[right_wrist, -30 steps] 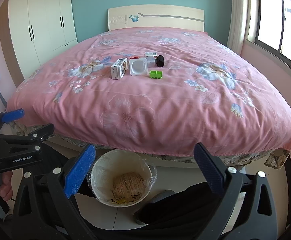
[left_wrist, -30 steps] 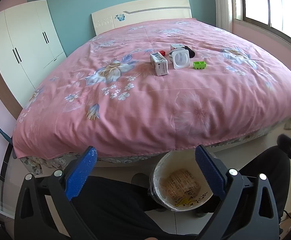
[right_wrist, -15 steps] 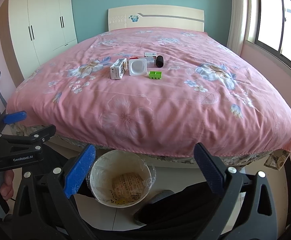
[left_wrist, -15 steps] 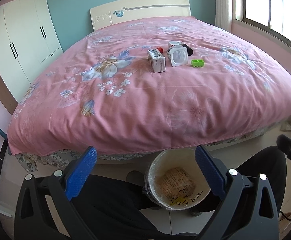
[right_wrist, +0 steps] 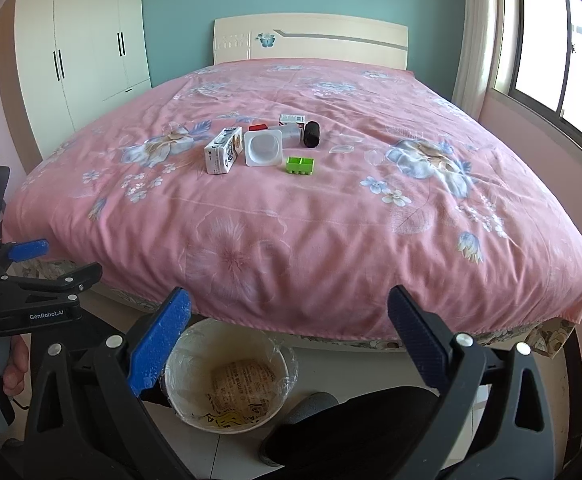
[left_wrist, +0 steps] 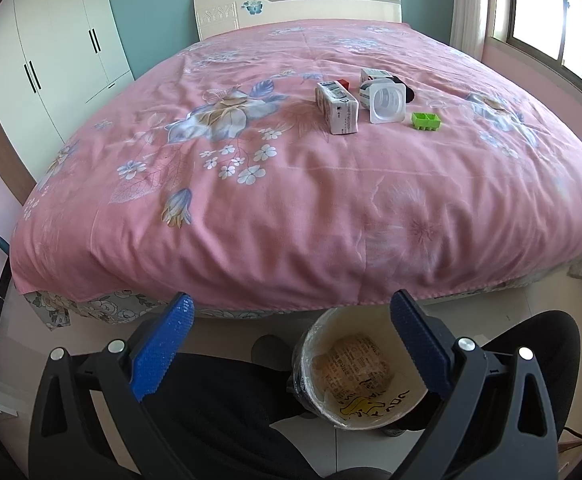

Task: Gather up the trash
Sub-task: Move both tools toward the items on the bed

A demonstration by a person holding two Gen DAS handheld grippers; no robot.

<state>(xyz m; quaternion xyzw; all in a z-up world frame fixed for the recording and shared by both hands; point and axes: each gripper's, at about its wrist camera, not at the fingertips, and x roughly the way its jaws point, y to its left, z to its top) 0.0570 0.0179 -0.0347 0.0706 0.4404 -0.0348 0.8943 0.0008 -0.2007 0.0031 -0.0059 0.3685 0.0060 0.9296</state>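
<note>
A cluster of trash lies on the pink bed (left_wrist: pixel 291 200): a white carton (left_wrist: pixel 337 107) (right_wrist: pixel 223 150), a white plastic cup on its side (left_wrist: pixel 387 102) (right_wrist: pixel 263 147), a green block (left_wrist: pixel 426 121) (right_wrist: pixel 300 165), a black cylinder (right_wrist: pixel 312 134) and a small red piece (right_wrist: pixel 258 127). A bin lined with plastic (left_wrist: pixel 361 368) (right_wrist: pixel 229 374) stands on the floor at the bed's foot. My left gripper (left_wrist: pixel 291 340) and right gripper (right_wrist: pixel 289 328) are both open and empty, held low above the bin, well short of the trash.
A white wardrobe (right_wrist: pixel 83 52) stands at the left wall. A window (right_wrist: pixel 551 48) is at the right. The left gripper's body (right_wrist: pixel 23 304) shows at the left of the right wrist view. My dark trousers and shoes (right_wrist: pixel 311 404) are beside the bin.
The left gripper has moved forward and tilted, so the bed and the trash look closer and more centred. The right gripper has barely moved. Both stay open.
</note>
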